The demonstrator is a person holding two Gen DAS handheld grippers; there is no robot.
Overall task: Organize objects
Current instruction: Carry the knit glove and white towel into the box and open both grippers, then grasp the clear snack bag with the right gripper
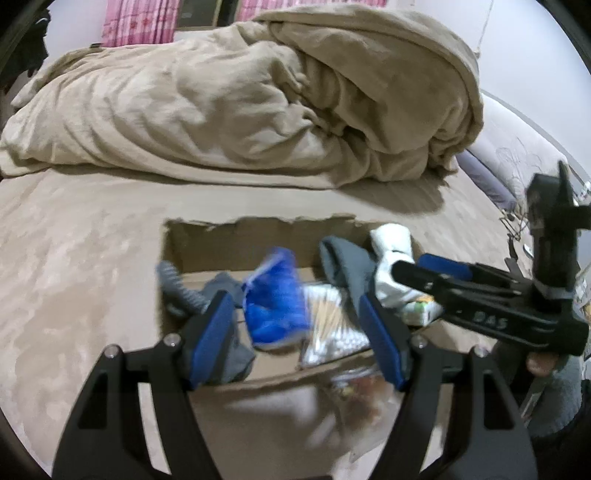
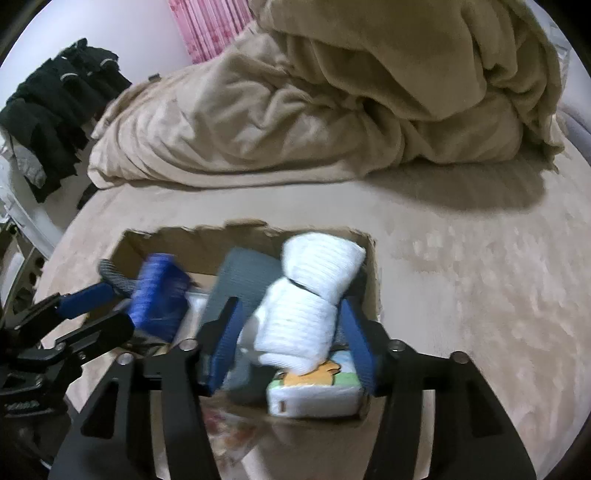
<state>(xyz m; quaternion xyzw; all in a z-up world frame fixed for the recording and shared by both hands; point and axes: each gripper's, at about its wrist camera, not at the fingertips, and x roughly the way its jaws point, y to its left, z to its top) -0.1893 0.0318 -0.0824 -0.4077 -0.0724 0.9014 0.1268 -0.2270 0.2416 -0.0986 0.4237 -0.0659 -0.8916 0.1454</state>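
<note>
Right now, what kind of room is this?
Most likely a bedroom: a rumpled beige duvet heaped on a bed, pink curtains behind, dark clothes hanging nearby. The cardboard box sits on the bed.

You see a matt cardboard box (image 2: 192, 254) with torn edges, ribbed white socks (image 2: 314, 295), and a plush tan blanket (image 1: 258, 110).

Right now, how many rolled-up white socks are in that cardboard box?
2. The white sock rolls lie stacked at the box's right end: one near the far corner, one closer, between the right gripper's open fingers. More may hide beneath the other things.
</note>
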